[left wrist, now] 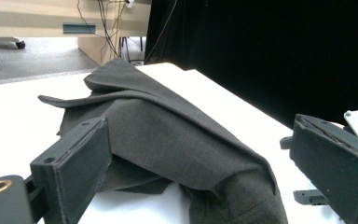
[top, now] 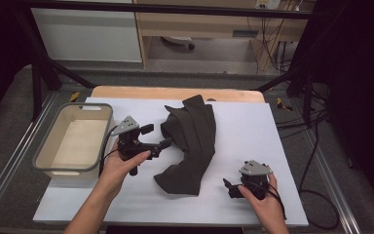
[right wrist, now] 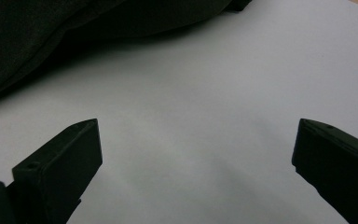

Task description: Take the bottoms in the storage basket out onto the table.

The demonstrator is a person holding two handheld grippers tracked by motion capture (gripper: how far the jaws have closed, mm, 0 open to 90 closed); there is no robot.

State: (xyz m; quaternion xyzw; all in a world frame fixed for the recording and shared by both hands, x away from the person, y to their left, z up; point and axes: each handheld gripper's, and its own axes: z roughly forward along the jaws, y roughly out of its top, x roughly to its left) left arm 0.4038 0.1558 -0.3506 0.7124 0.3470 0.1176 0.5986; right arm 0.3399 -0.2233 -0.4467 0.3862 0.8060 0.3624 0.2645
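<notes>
Dark grey cloth (top: 191,144) crumpled mid-surface (top: 253,126); left gripper (top: 157,139) fingers spread wide at its left edge; right gripper (top: 230,187) fingers released, near its lower end; empty bin (top: 73,139) far left.

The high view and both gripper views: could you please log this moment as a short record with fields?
surface: white sheet over a wooden table
cloth: dark grey, crumpled, mid-sheet
bin: grey, empty, at the sheet's left edge
left gripper: open, jaws at the cloth's left edge
right gripper: open, over bare sheet right of the cloth, apart from it
</notes>
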